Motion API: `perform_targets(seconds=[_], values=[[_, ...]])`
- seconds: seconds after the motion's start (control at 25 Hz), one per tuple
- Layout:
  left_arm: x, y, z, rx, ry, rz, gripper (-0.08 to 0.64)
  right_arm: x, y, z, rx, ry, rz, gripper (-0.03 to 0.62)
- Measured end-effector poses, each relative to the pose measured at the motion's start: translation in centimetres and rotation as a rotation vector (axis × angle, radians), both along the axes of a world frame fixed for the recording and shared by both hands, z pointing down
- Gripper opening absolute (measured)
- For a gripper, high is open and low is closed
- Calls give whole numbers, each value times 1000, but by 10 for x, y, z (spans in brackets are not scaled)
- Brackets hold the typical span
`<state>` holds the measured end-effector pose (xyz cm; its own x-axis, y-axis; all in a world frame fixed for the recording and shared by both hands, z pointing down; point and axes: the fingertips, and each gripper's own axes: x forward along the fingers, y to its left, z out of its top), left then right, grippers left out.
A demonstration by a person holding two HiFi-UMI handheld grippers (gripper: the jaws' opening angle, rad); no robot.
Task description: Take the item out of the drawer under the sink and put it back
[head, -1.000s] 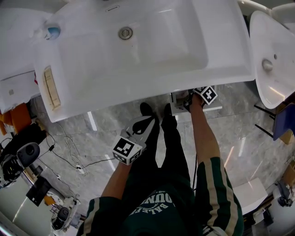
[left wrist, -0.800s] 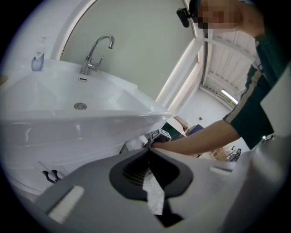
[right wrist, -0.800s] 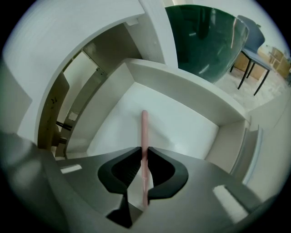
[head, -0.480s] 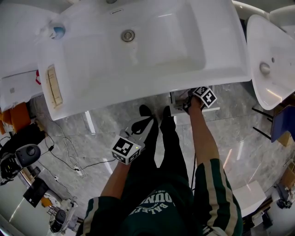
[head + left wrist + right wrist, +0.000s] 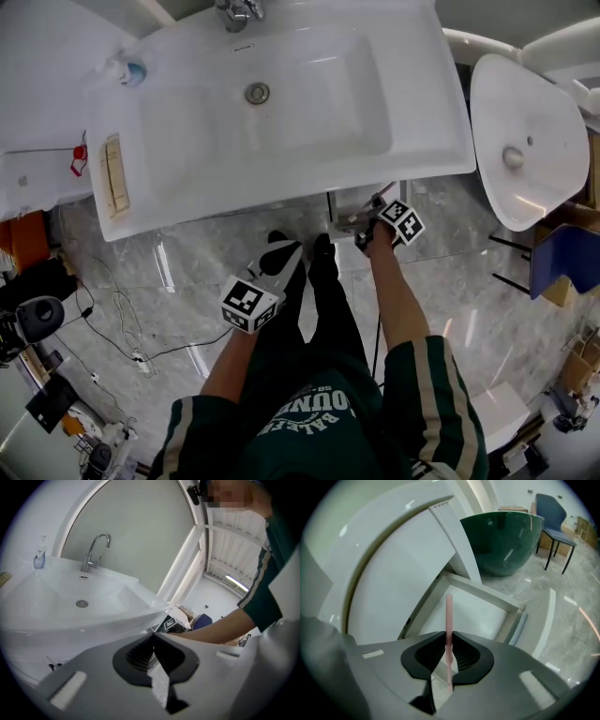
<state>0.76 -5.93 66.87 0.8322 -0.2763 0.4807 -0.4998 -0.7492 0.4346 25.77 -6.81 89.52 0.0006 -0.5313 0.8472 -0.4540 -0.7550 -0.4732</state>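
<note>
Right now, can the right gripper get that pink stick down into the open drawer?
Probably yes. The right gripper is shut on the pink stick and points into the open drawer, whose inside looks bare. The left gripper hangs clear by the legs.

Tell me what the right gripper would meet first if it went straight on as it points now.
Most likely the white floor of the open drawer. The pink stick, on which the right gripper's jaws have just been closing, juts ahead and would touch first. Depth is unclear.
</note>
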Motion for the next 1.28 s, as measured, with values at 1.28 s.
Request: perform_targets(seconds=[1.28], values=[[-74, -52, -125, 192, 15, -250, 51, -143, -23, -285, 483, 277, -783, 51]])
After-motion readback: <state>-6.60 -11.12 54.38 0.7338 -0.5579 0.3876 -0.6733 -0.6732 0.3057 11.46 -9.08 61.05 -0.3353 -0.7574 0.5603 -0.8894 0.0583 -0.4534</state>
